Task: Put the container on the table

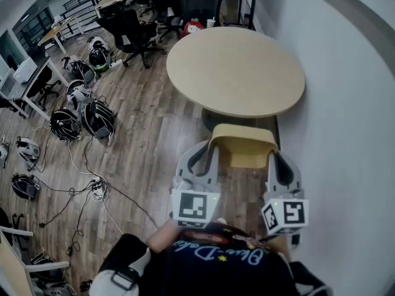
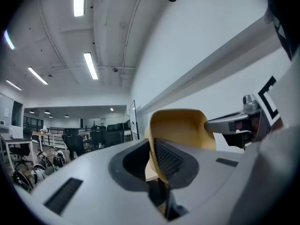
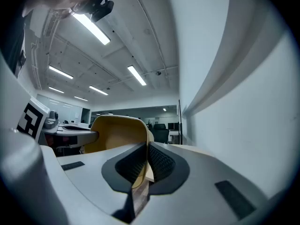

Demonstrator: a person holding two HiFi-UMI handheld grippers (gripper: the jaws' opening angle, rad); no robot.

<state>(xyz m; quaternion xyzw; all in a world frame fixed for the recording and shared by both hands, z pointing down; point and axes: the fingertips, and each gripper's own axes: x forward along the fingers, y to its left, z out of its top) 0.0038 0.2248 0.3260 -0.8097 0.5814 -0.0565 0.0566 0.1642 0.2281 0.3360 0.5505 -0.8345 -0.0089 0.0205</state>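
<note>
The person stood by the white wall (image 1: pixel 345 134), holding a yellow container (image 1: pixel 244 148) out in front with both grippers. The left gripper (image 1: pixel 207 153) had the container's left side and the right gripper (image 1: pixel 278 162) its right side, both pointing level, with their marker cubes close to the person's dark shirt.

In the left gripper view, the left gripper (image 2: pixel 153 149) had its fingers (image 2: pixel 168 158) nearly closed, pinching the thin wall of the container (image 2: pixel 180 128) between the ribbed pads. The right gripper view showed the same: the right gripper (image 3: pixel 146 156) had its fingers (image 3: pixel 159 161) clamped on the other wall of the container (image 3: pixel 117 132), the yellow edge running straight between them.

The container hung in the air over the wood floor (image 1: pixel 148 134), short of the round table (image 1: pixel 234 73) and not resting on it. From the head view its far rim lay close to the table's near edge. The table's top was pale wood, and it stood against the wall.

Off to the left, several helmets (image 1: pixel 80 113) lay on the floor among loose cables (image 1: pixel 92 187). Black office chairs (image 1: pixel 129 29) stood beyond the table, with more desks further back.
</note>
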